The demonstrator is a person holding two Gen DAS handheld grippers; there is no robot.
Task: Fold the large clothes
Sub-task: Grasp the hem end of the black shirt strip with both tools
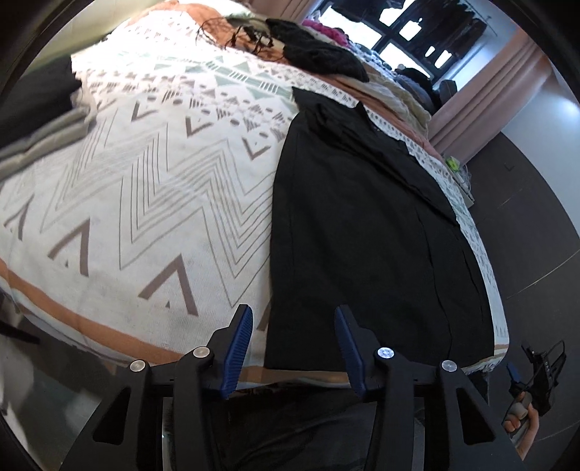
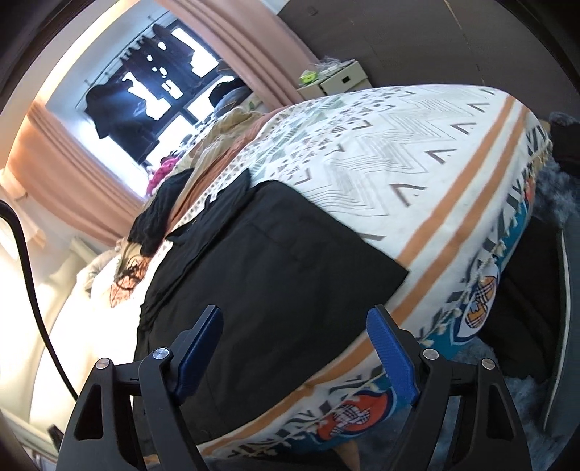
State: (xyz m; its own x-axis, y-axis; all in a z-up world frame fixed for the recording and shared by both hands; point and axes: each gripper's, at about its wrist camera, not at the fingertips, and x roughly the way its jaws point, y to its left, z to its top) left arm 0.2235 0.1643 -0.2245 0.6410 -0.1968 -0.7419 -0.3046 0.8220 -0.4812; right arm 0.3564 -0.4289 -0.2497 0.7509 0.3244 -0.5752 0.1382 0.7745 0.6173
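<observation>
While the bed [image 1: 145, 188] fills the room under its white zigzag-patterned cover, a long black garment [image 1: 362, 235] lies flat along 1 side of it, its near hem hanging level with the foot edge. At the far end sits a heap of other clothes [image 1: 319, 54] below the window [image 1: 409, 32]. Down at the foot, both tongs are poised just short of that hem. Left gripper [image 1: 293, 326]: blue pads parted, nothing between them, the garment's corner just beyond. Right gripper [image 2: 295, 326]: spread wider, released, framing the black cloth without touching it. A hand [image 1: 522, 416] grips the right tool's handle.
</observation>
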